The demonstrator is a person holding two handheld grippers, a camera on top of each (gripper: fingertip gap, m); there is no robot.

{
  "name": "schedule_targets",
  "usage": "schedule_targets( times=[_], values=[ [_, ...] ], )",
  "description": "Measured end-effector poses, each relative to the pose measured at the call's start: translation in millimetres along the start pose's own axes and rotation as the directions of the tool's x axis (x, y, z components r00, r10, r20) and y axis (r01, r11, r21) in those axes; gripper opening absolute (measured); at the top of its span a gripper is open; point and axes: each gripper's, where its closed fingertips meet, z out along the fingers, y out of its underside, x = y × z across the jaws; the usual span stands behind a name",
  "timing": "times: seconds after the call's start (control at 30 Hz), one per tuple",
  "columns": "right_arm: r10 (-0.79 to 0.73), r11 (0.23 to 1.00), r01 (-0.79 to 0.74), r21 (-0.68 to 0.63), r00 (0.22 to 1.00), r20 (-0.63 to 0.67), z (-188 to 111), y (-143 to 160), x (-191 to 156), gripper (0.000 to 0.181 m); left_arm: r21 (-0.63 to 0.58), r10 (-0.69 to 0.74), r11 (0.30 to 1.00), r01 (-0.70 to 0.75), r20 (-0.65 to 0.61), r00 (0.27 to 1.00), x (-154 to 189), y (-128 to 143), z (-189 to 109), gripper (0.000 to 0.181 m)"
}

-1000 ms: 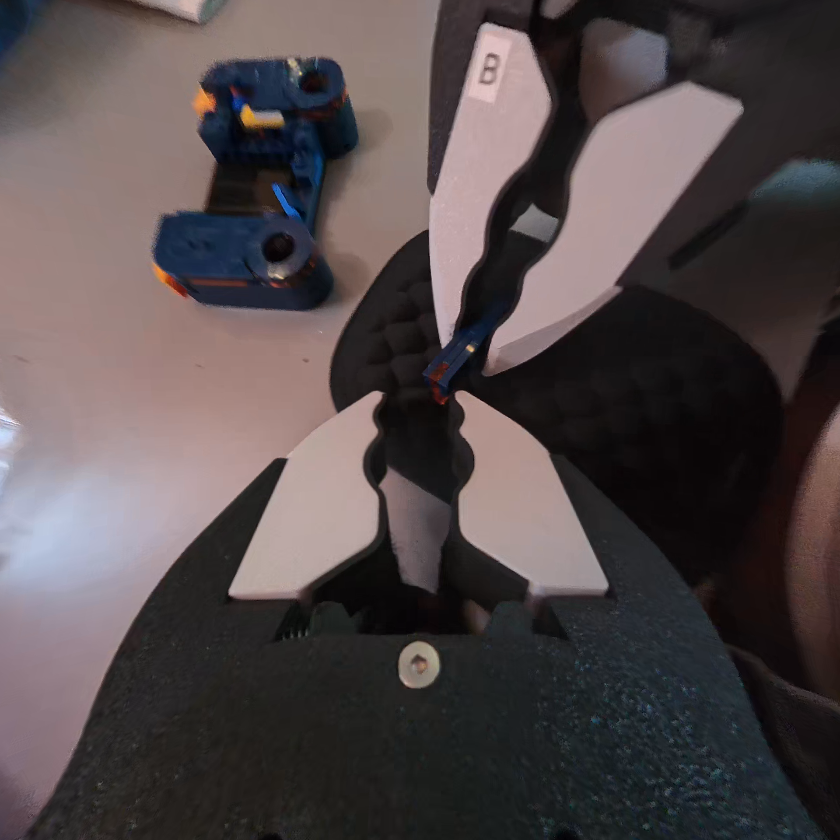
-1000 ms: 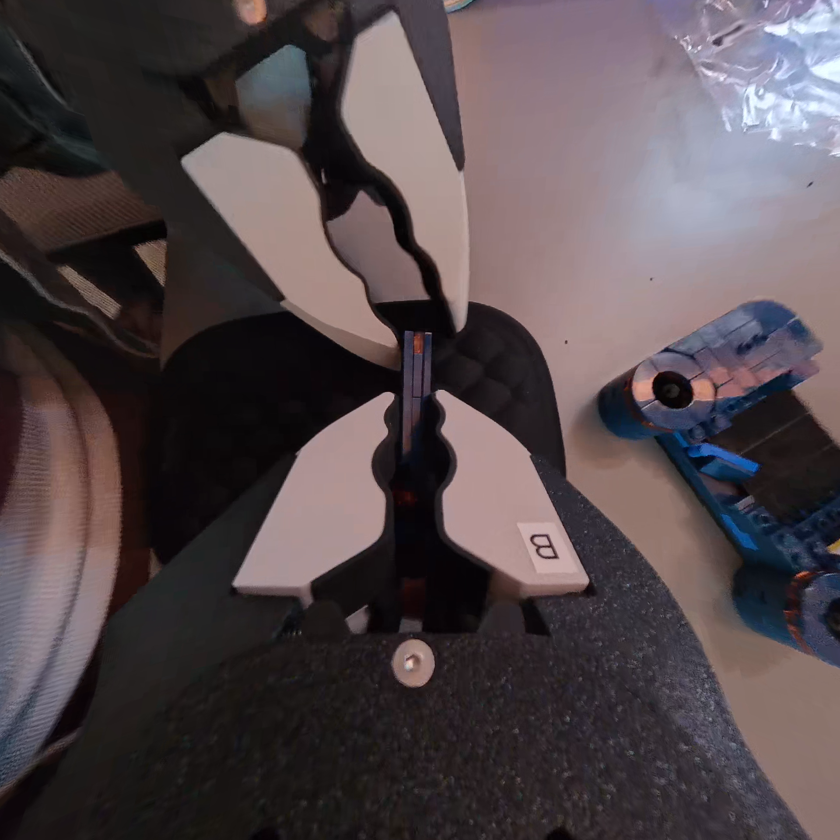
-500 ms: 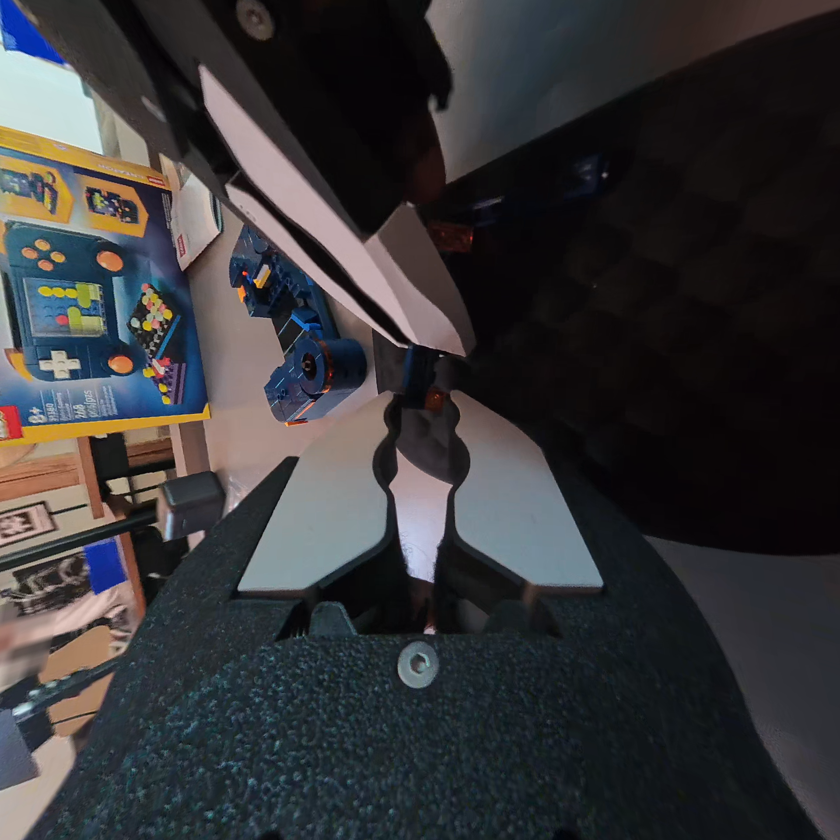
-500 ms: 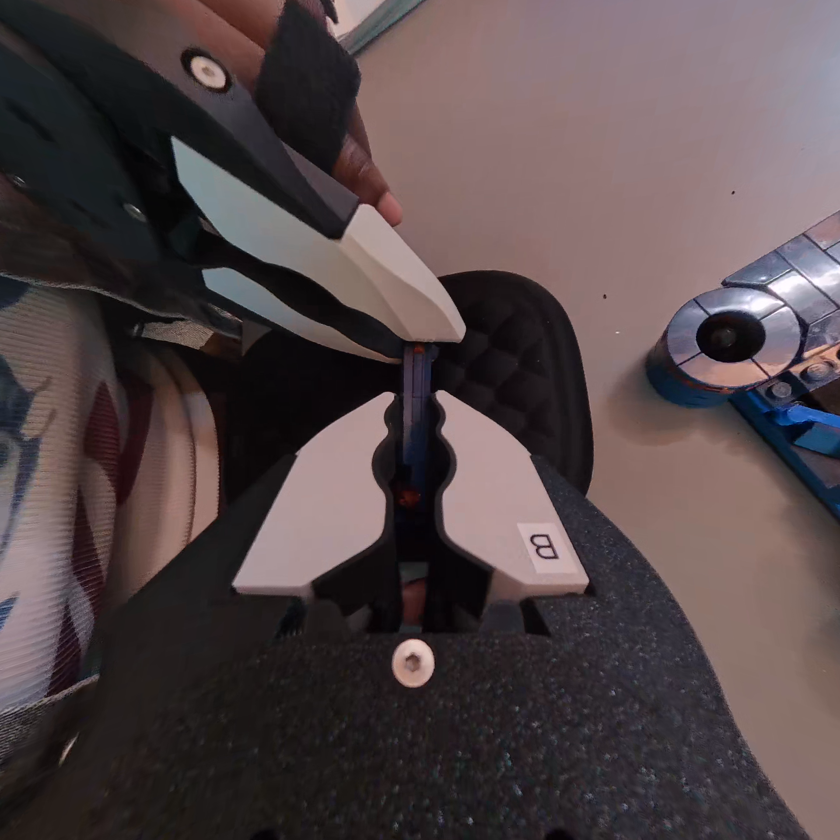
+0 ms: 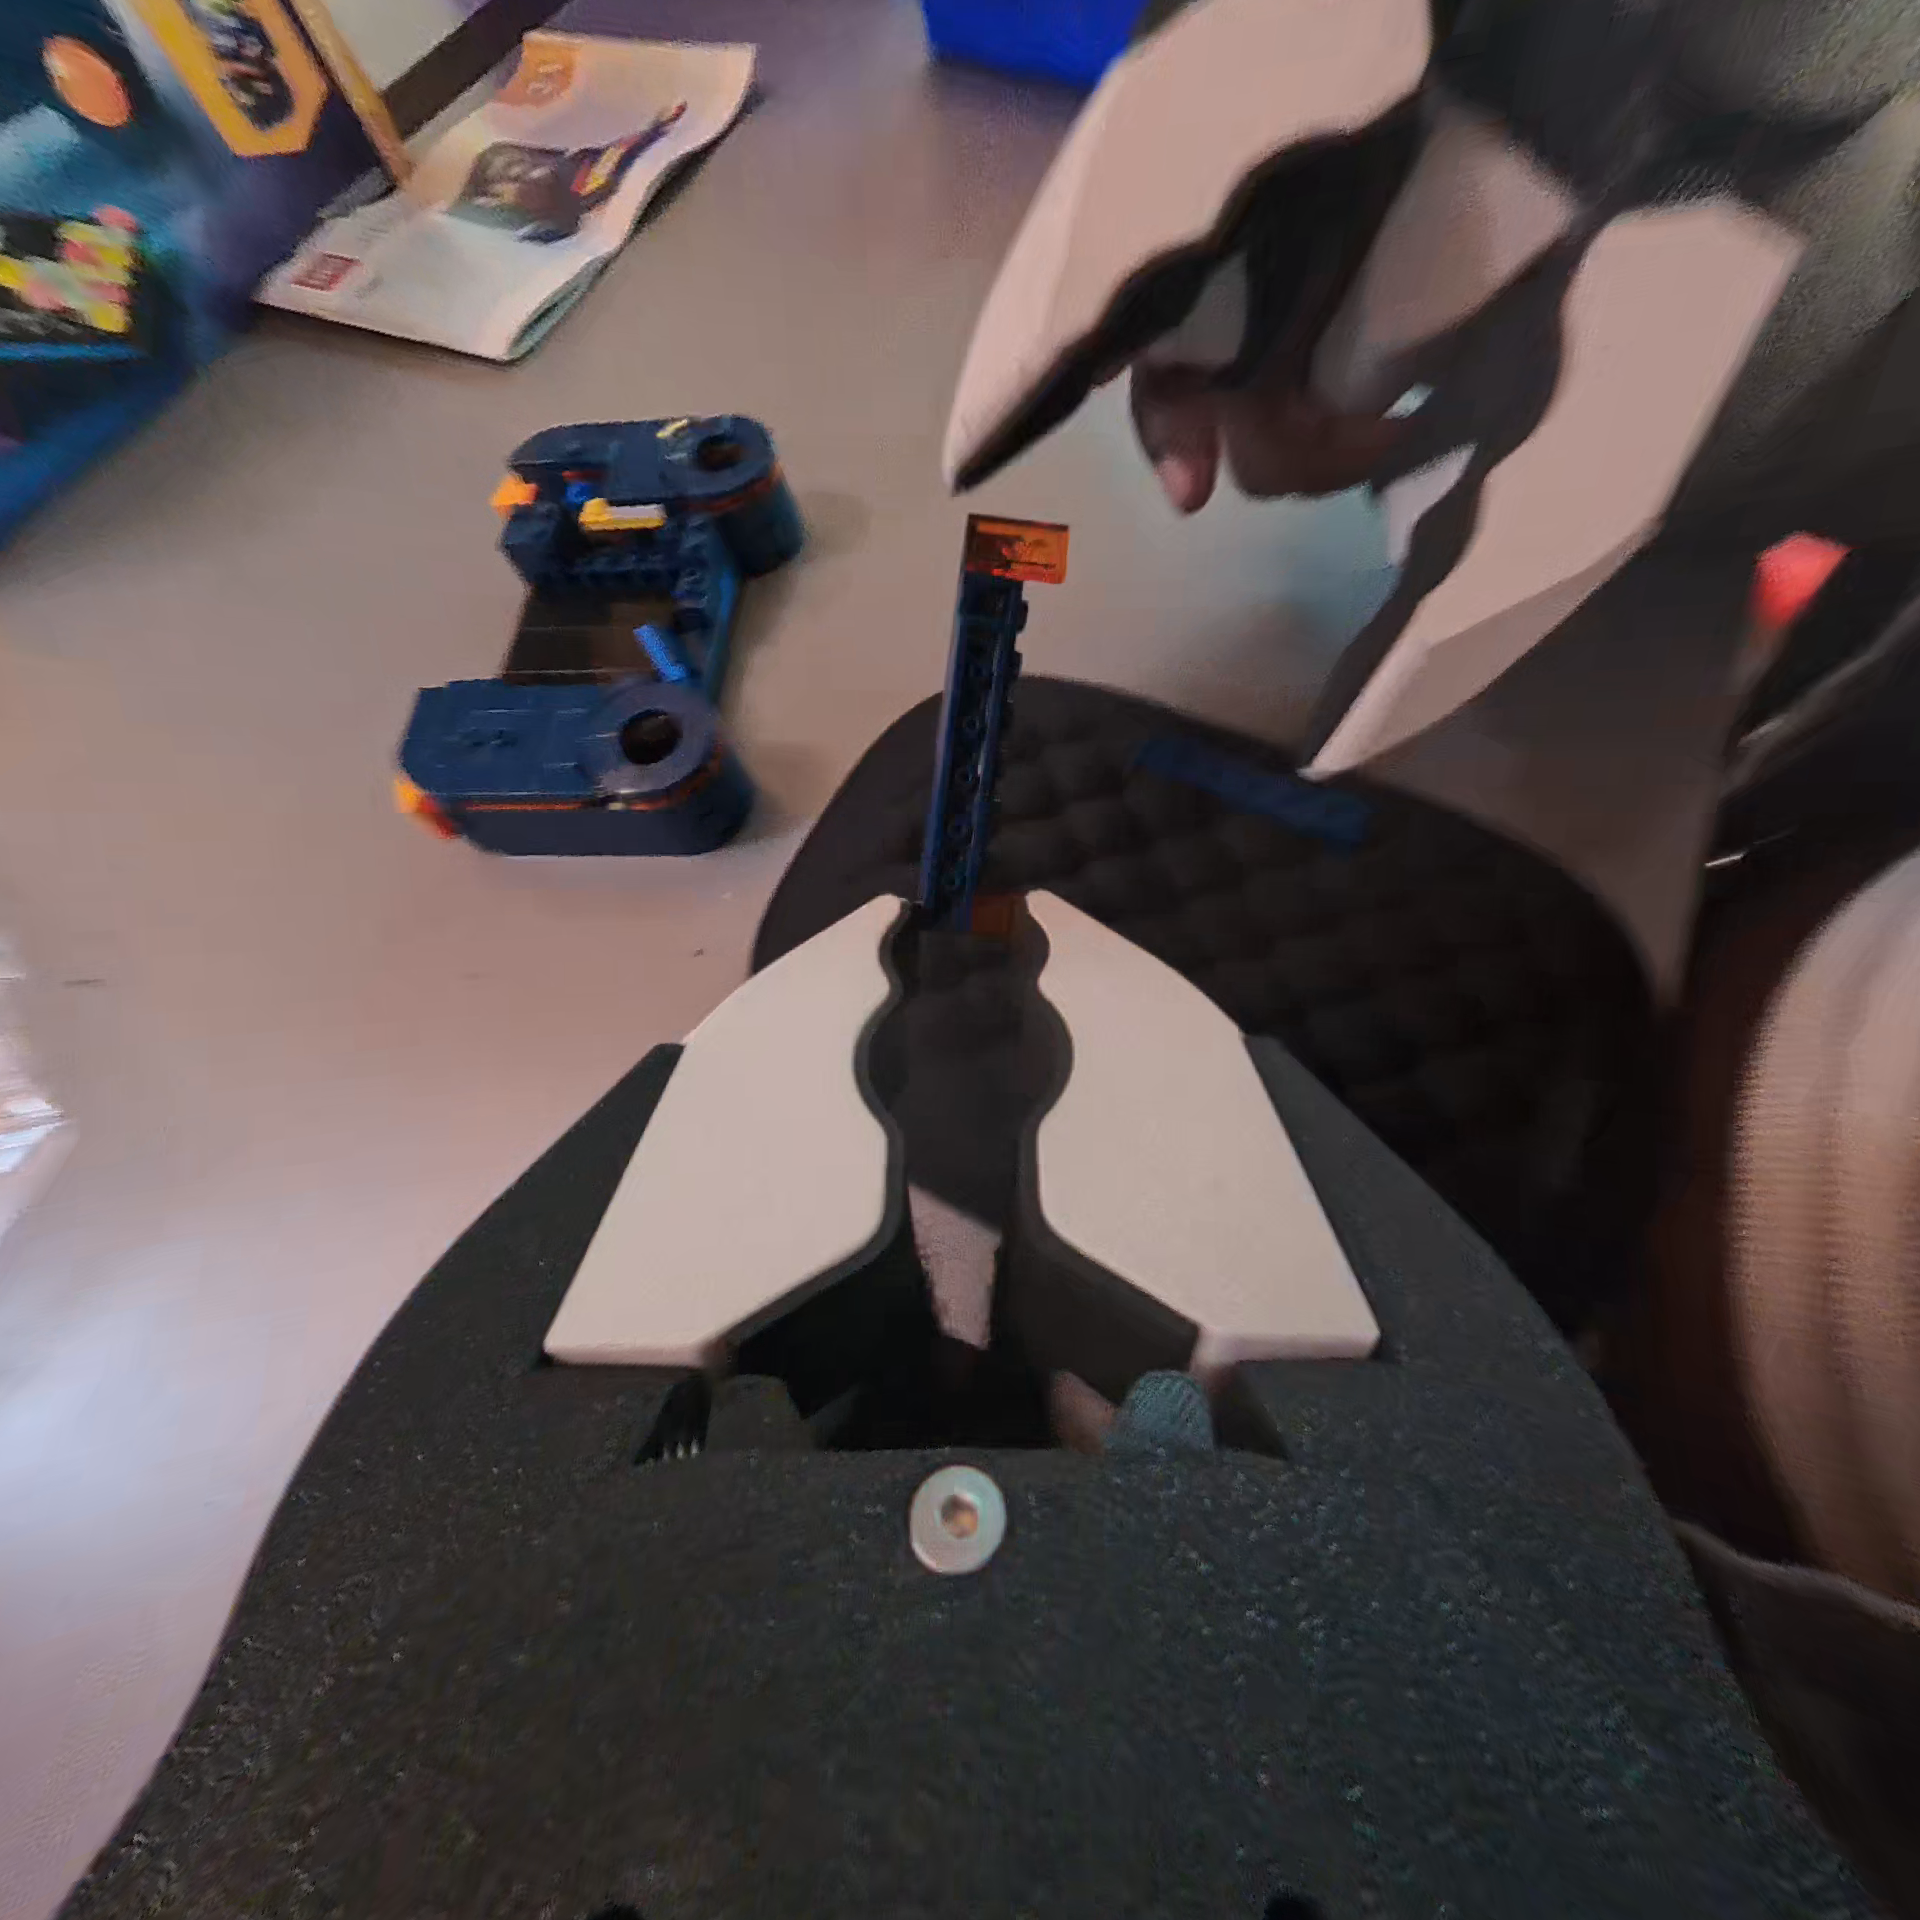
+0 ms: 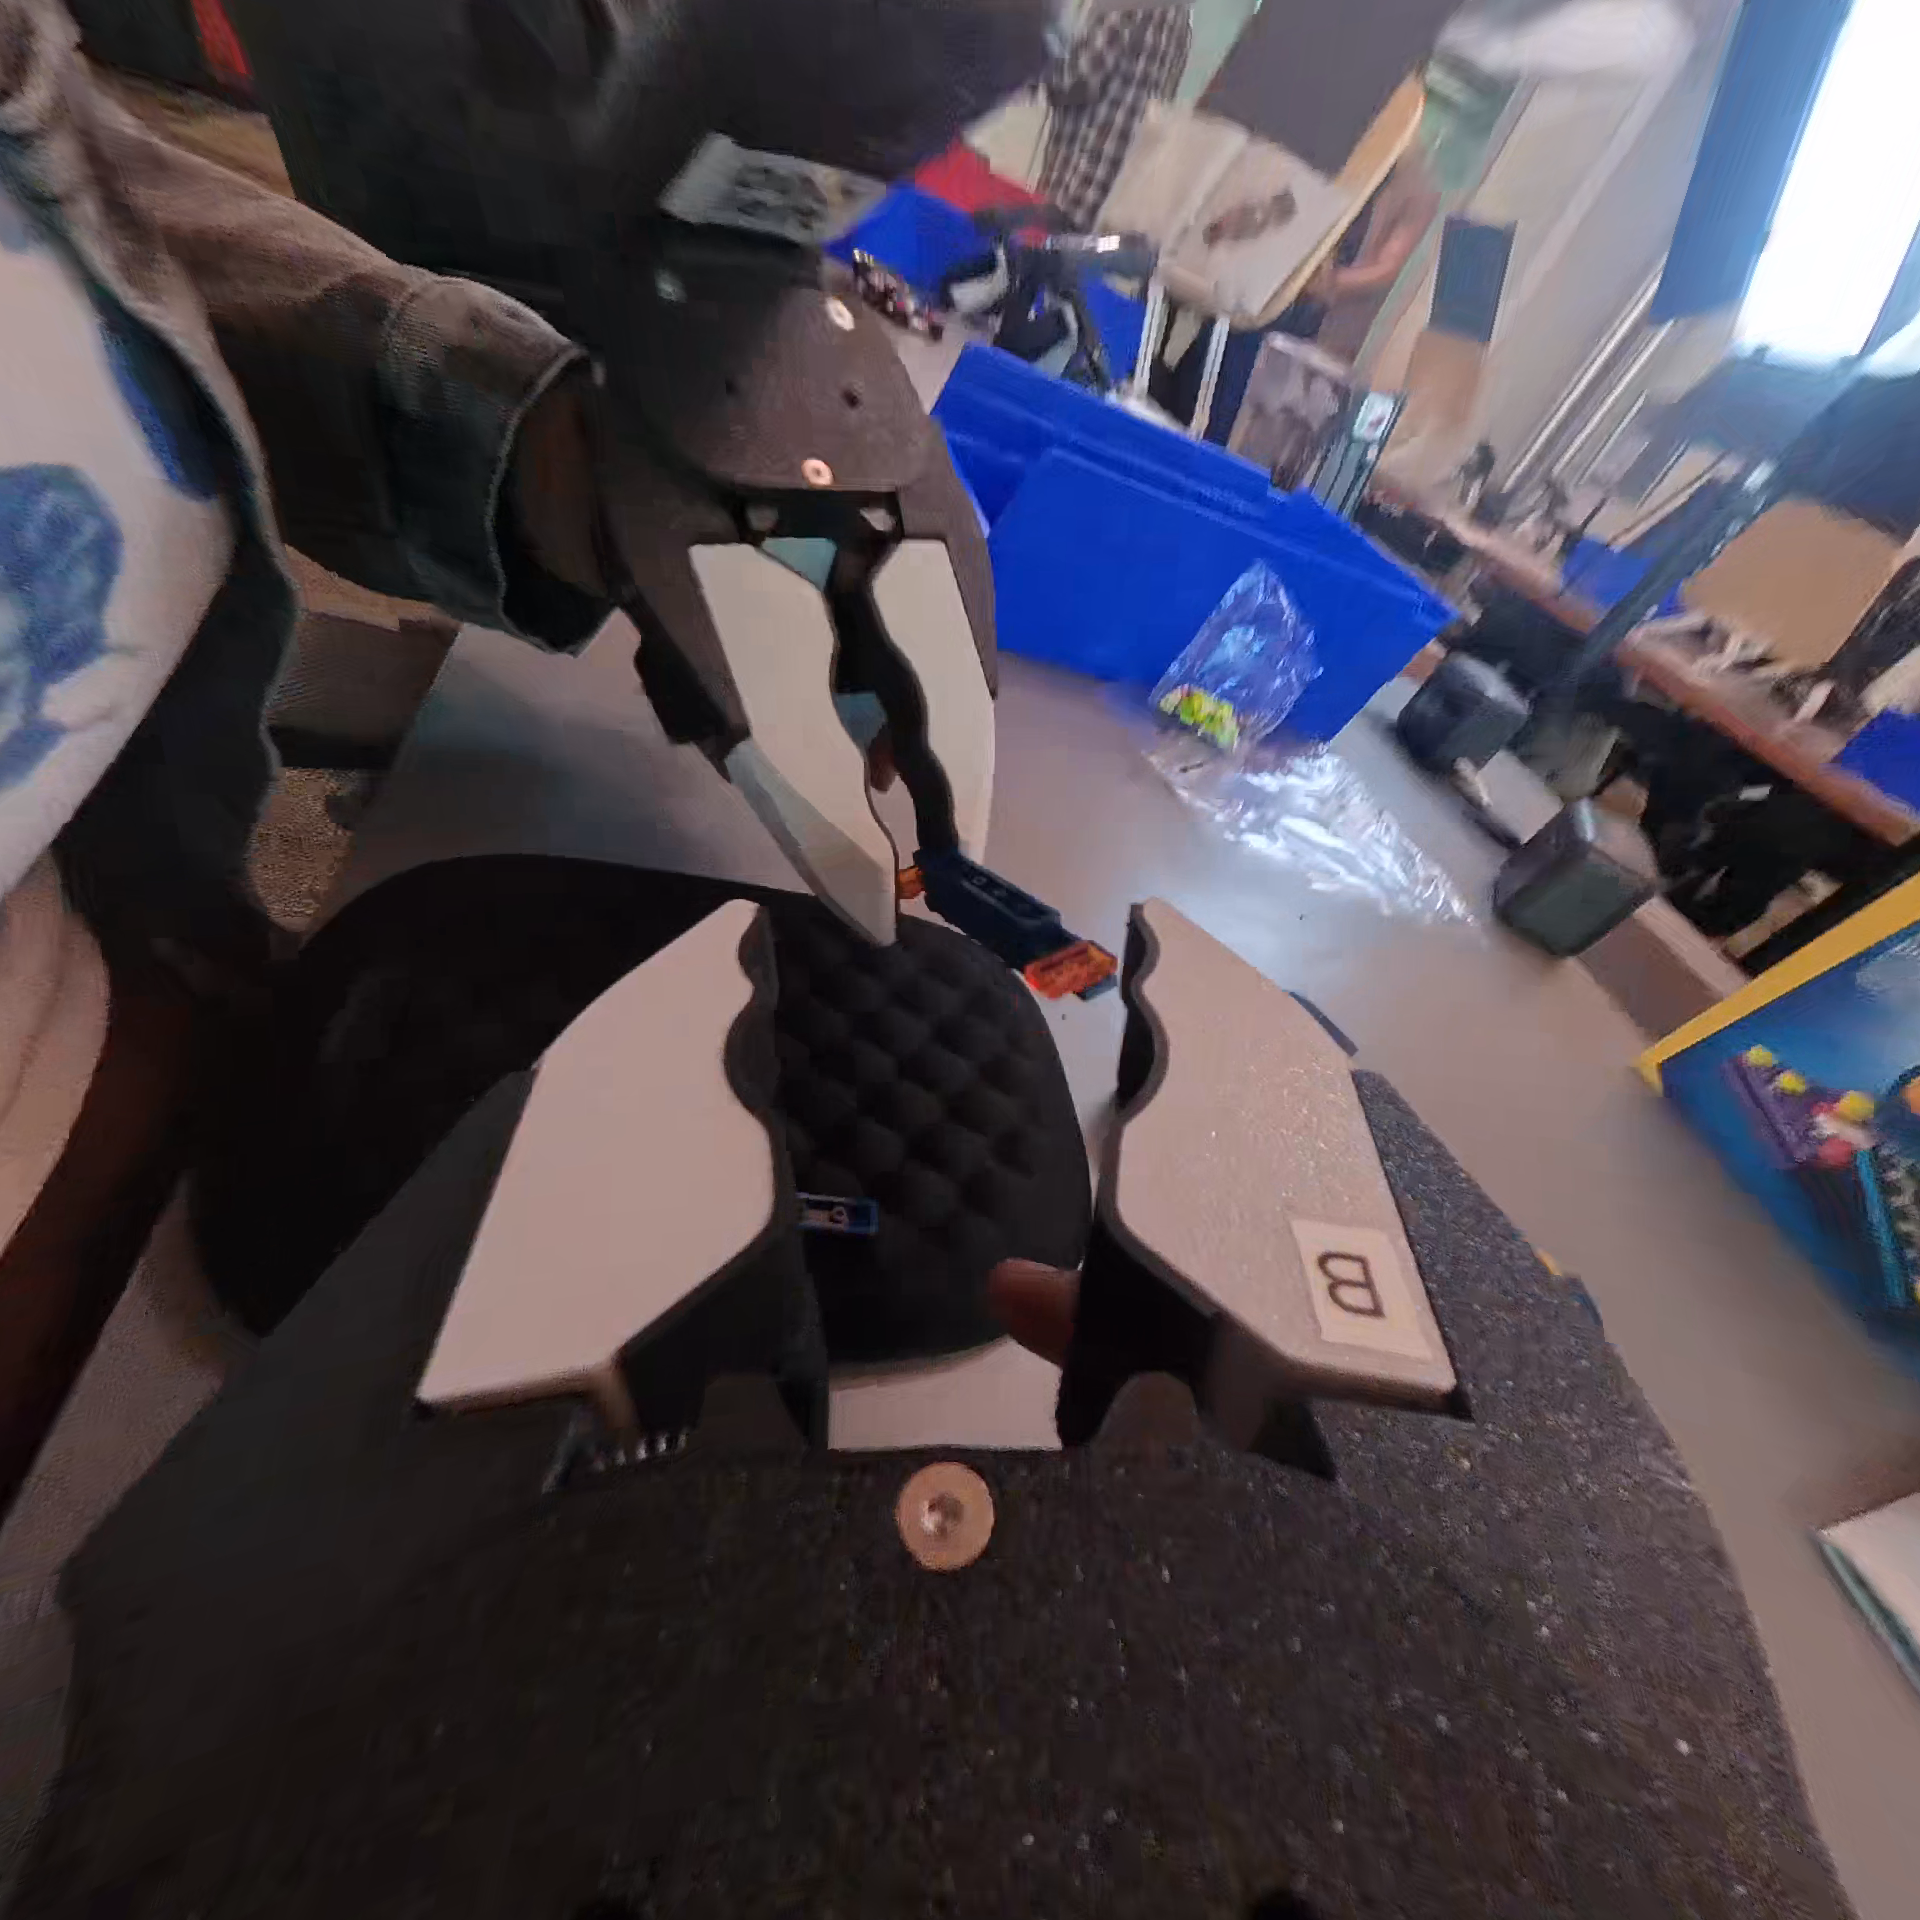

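Dark blue brick strip point(image 5: 971, 748) capped with translucent orange tile; black quilted foam pad point(image 5: 1351, 935); pale grey counter point(image 5: 260, 1039); navy-and-orange brick assembly point(image 5: 592, 644) at ten o'clock.

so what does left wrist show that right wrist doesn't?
Only left wrist: the half-built dark blue brick model lying on the grey table, and an open instruction booklet beyond it.

Only right wrist: blue bins, crumpled clear plastic bags, and the room behind.

Both: the left tongs shut on a thin dark blue brick strip with an orange end tile, the right tongs open with nothing between them, the black quilted pad below, a small blue piece on it, and the colourful set box.
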Motion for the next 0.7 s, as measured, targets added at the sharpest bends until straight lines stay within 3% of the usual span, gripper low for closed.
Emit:
schedule_targets(
  times=[0.07, 0.17, 0.27, 0.33, 0.43, 0.53, 0.7],
  values=[
    [0.014, 0.999, -0.014, 0.029, 1.000, -0.005, -5.6, -2.4, 1.9, 0.053, 0.055, -0.090, 0.994, 0.097, -0.119, 0.989, 11.3, -7.2, -1.9, 0.017],
    [0.177, 0.975, -0.183, 0.129, 0.983, 0.055, -8.6, -12.7, 9.1, 0.054, 0.104, -0.181, 0.971, 0.216, -0.273, 0.945, 26.6, -16.8, -4.4, 0.016],
    [0.251, 0.945, -0.276, 0.175, 0.955, 0.156, -9.4, -19.4, 7.7, 0.030, 0.117, -0.213, 0.958, 0.263, -0.326, 0.921, 32.7, -20.3, -5.2, 0.016],
    [0.243, 0.946, -0.269, 0.180, 0.958, 0.154, -9.1, -19.1, 10.0, 0.019, 0.116, -0.214, 0.957, 0.266, -0.339, 0.916, 35.2, -20.3, -5.1, 0.017],
    [0.257, 0.941, -0.290, 0.175, 0.948, 0.189, -9.9, -19.2, 7.5, 0.019, 0.108, -0.237, 0.949, 0.295, -0.371, 0.898, 38.9, -20.4, -6.0, 0.017],
    [0.221, 0.961, -0.248, 0.124, 0.955, 0.200, -9.3, -13.1, 1.6, 0.019, 0.082, -0.220, 0.960, 0.269, -0.377, 0.900, 38.1, -18.7, -7.0, 0.035],
    [0.136, 0.991, -0.131, -0.037, 0.969, 0.209, -4.0, -1.8, -7.8, 0.018, 0.114, -0.028, 0.991, 0.065, -0.302, 0.953, 37.7, -30.9, -7.2, 0.021]
  ],
)
